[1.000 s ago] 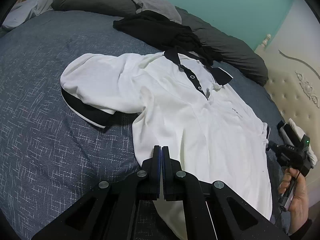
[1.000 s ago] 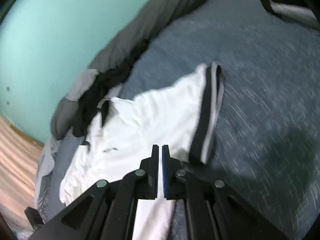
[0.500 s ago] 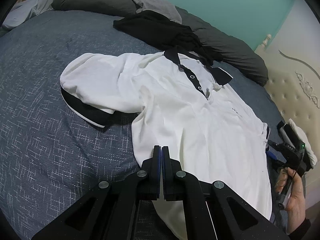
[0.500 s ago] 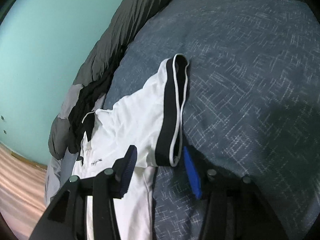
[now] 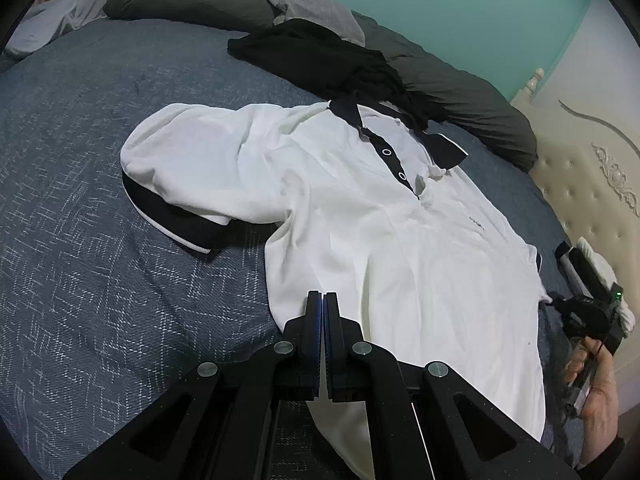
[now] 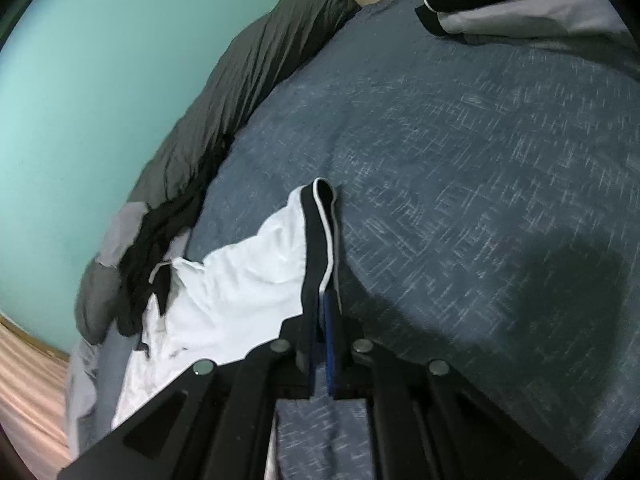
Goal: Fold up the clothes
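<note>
Spread face-up across the blue-grey bedcover [image 5: 72,280], a white polo shirt [image 5: 360,208] lies with its black collar [image 5: 344,106] toward the far pillows and its hem near the camera. Farthest left, the shirt's left-hand sleeve [image 5: 180,168] is doubled over itself, so its black cuff [image 5: 168,222] with the thin white stripe sits underneath on the bedcover. Near the middle, the left gripper [image 5: 322,304] hangs over the near left edge of the shirt body with its fingers pressed together and nothing between them (the blue pads meet with only a hairline seam). Beyond the collar, a crumpled black garment [image 5: 320,56] rests against the dark grey pillows [image 5: 460,92].

On the right, the right gripper [image 6: 322,304] has just closed on the other sleeve's black cuff [image 6: 318,248]; the striped band runs down between the fingers and is pinched there, the sleeve rising in a ridge above the bedcover. From the left camera, a hand [image 5: 596,392] holds that tool at the shirt's far right edge, close to the cream padded headboard [image 5: 592,184]. Another folded dark and grey garment [image 6: 520,8] lies at the far right of the bed.
</note>
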The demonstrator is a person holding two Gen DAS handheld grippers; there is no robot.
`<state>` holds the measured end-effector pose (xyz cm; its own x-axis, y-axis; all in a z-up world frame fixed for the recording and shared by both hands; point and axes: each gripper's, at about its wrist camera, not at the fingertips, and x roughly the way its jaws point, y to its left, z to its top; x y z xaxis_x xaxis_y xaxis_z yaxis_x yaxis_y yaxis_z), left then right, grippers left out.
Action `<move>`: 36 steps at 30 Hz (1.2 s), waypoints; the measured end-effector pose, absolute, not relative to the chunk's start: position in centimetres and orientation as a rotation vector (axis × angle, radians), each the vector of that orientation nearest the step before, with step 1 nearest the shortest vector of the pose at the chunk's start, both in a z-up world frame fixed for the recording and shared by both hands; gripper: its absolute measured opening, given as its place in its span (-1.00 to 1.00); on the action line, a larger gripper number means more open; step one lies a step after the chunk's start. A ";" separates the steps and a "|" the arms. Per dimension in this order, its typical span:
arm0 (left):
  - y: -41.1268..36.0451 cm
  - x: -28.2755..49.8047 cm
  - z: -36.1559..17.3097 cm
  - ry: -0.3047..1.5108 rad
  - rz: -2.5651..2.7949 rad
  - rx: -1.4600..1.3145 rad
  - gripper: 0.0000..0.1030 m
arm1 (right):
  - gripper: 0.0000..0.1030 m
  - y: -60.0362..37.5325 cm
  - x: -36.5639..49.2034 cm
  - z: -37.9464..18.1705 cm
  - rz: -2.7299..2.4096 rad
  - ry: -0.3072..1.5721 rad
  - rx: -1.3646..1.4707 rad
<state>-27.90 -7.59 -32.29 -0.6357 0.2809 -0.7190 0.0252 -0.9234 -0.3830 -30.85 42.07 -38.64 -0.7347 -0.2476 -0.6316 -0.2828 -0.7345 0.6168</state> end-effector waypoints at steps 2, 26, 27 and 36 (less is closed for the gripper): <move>-7.6 -27.9 -32.3 -0.548 2.660 -1.264 -0.99 | -0.95 41.9 -31.3 -39.6 2.649 1.153 -1.207; -10.1 -27.9 -31.1 -0.645 2.680 -1.205 -0.99 | 0.00 44.5 -42.0 -36.8 2.859 0.561 -1.452; -10.0 -27.9 -31.1 -0.644 2.680 -1.206 -0.99 | -0.04 44.4 -42.4 -37.1 2.866 0.581 -1.447; -10.1 -27.8 -31.3 -0.648 2.682 -1.207 -0.99 | -0.98 45.6 -42.5 -35.6 2.837 0.648 -1.306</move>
<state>-27.81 -10.08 -31.28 -0.6718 0.2869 -0.6829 0.0567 -0.8993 -0.4336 -42.52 45.65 -35.63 -0.6638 -0.2091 -0.7181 -0.1233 -0.9164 0.3808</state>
